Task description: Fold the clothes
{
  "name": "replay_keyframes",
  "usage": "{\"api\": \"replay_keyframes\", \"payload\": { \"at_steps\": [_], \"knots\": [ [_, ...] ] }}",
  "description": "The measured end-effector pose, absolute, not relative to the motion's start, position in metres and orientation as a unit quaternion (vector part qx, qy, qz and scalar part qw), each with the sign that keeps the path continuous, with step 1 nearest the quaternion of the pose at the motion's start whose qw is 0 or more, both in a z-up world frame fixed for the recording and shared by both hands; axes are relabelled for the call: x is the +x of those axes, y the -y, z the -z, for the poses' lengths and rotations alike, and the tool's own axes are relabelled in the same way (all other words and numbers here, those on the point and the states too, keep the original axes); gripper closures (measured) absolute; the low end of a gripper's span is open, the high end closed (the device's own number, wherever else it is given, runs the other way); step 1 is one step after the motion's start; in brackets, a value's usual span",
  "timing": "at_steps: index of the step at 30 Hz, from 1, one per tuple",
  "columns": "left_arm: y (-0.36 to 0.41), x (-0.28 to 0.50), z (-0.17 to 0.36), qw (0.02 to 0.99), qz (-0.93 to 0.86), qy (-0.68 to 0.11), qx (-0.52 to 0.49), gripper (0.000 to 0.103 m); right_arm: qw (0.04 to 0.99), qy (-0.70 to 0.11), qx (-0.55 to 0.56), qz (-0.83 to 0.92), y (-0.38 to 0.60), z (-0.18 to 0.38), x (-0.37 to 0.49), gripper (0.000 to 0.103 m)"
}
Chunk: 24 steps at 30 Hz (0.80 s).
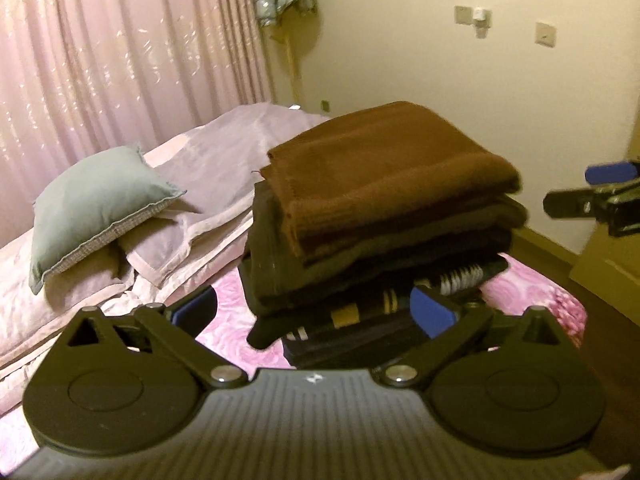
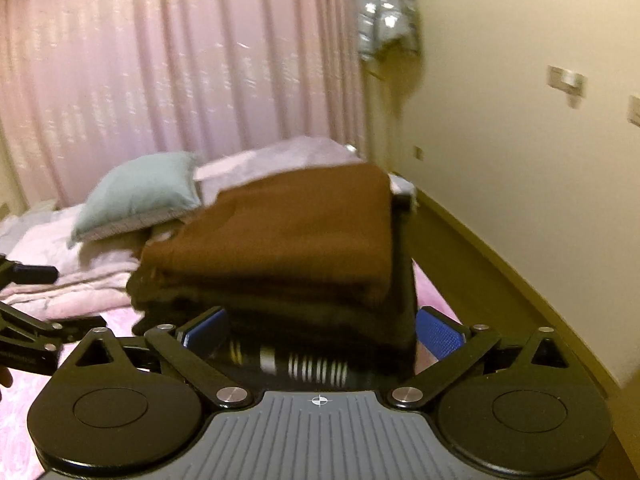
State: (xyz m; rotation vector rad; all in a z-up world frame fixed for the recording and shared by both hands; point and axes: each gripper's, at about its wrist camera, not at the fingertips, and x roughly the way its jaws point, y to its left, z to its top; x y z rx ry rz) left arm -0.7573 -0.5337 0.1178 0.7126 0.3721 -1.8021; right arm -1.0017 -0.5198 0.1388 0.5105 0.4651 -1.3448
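A stack of folded clothes [image 1: 384,216] stands on the pink flowered bedsheet [image 1: 236,292]. A brown garment [image 1: 392,164] lies on top, dark pieces under it, and a striped piece [image 1: 460,280] sits near the bottom. My left gripper [image 1: 316,312] is open, its blue pads [image 1: 434,312] wide apart on either side of the stack's lower layers, with sheet showing beside the left pad. In the right wrist view the same stack [image 2: 280,240] fills the middle. My right gripper [image 2: 322,332] is open too, and its right pad [image 2: 438,332] stands clear of the cloth.
A grey-green pillow [image 1: 96,204] rests on a pale pink quilt [image 1: 224,152] behind the stack. Pink curtains [image 1: 120,40] hang at the back. The cream wall [image 1: 460,60] and wooden floor [image 2: 500,280] lie to the right. A cardboard box [image 1: 608,264] stands at the right edge.
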Motion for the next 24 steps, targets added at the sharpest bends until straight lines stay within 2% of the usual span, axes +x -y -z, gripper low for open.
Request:
{"api": "replay_keyframes", "payload": {
  "at_steps": [13, 24],
  "knots": [
    [0.441, -0.712, -0.113, 0.528, 0.767, -0.195, 0.31, 0.002, 0.667, -0.232, 0.271, 0.654, 0.386, -0.139, -0.942, 0.0],
    [0.406, -0.722, -0.111, 0.552, 0.743, -0.244, 0.291, 0.002, 0.652, -0.259, 0.3, 0.646, 0.379, -0.136, -0.953, 0.0]
  ]
}}
